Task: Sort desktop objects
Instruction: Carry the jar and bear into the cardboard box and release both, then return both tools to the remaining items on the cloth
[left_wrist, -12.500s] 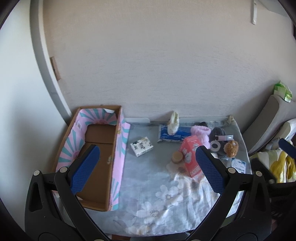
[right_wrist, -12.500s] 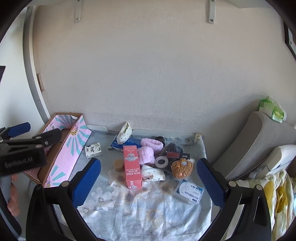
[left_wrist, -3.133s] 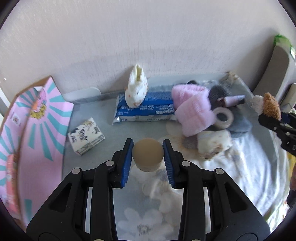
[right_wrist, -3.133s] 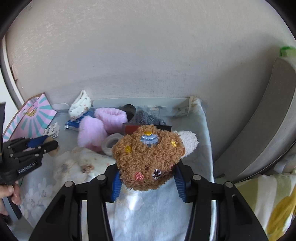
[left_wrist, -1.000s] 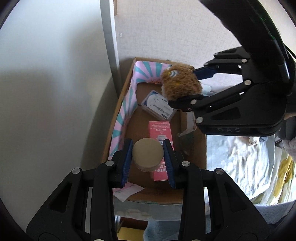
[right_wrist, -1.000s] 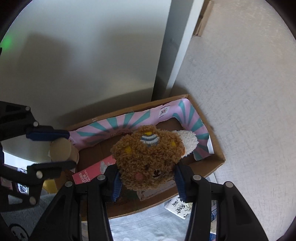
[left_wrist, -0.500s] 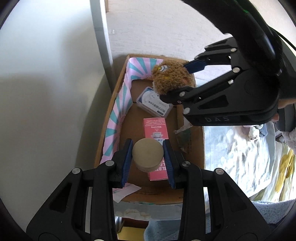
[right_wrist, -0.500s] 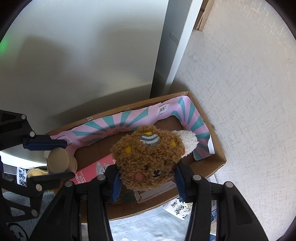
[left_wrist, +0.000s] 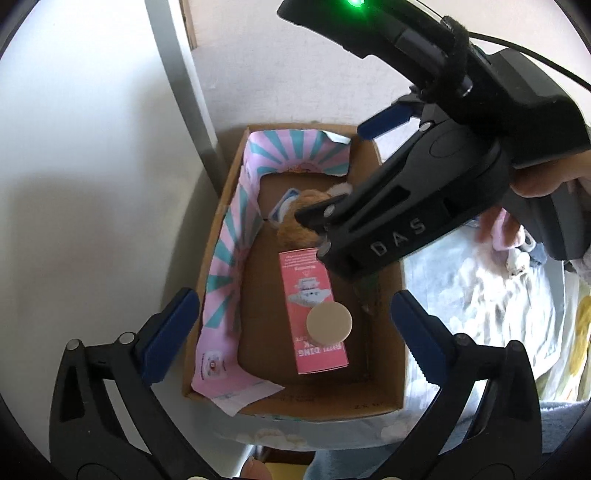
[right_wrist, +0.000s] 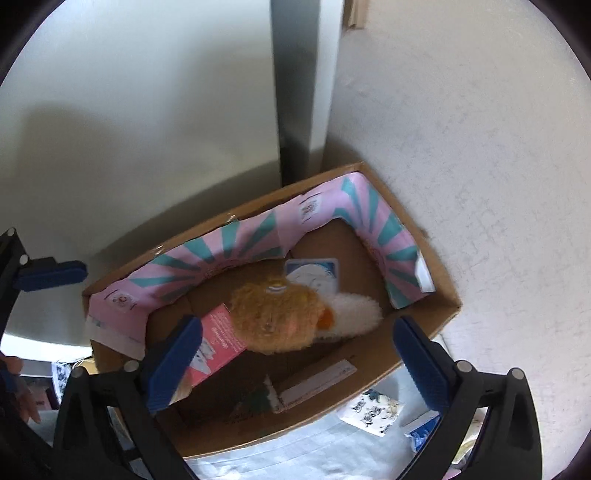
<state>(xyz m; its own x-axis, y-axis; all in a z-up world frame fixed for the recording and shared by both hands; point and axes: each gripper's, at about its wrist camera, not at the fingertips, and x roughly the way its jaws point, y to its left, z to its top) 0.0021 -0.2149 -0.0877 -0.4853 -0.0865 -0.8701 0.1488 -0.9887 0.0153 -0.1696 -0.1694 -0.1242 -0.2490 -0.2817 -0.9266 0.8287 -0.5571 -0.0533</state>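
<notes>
Both grippers are positioned above the cardboard box (left_wrist: 384, 402), pointing steeply down into it.

Left gripper (left_wrist: 295, 325): the fingers have just been opening and now stand wide apart, with nothing clamped. The small tan round-lidded jar (left_wrist: 328, 324) sits in the gap between them, touching neither pad, over the near end of the pink carton (left_wrist: 306, 291). Whether the jar rests on the carton or is in mid-air cannot be told from this view.

Right gripper (right_wrist: 295, 354): the fingers have likewise just been opening and are spread wide, gripping nothing. The brown plush toy (right_wrist: 275, 317) lies inside the box beyond the fingertips (blurred in this view), partly over the far end of the pink carton and touching a white-and-blue packet (right_wrist: 314, 275) near the far wall. A white fluffy part (right_wrist: 354, 312) of the toy points toward the right end of the box.

Box interior: a pink-and-teal striped liner (left_wrist: 229, 273) runs along two walls. The pink carton lies flat on the box floor.

Outside the box: a small printed white packet (right_wrist: 373, 411) lies on the grey cloth (right_wrist: 314, 450) of the tabletop, just beside the box's near wall.
</notes>
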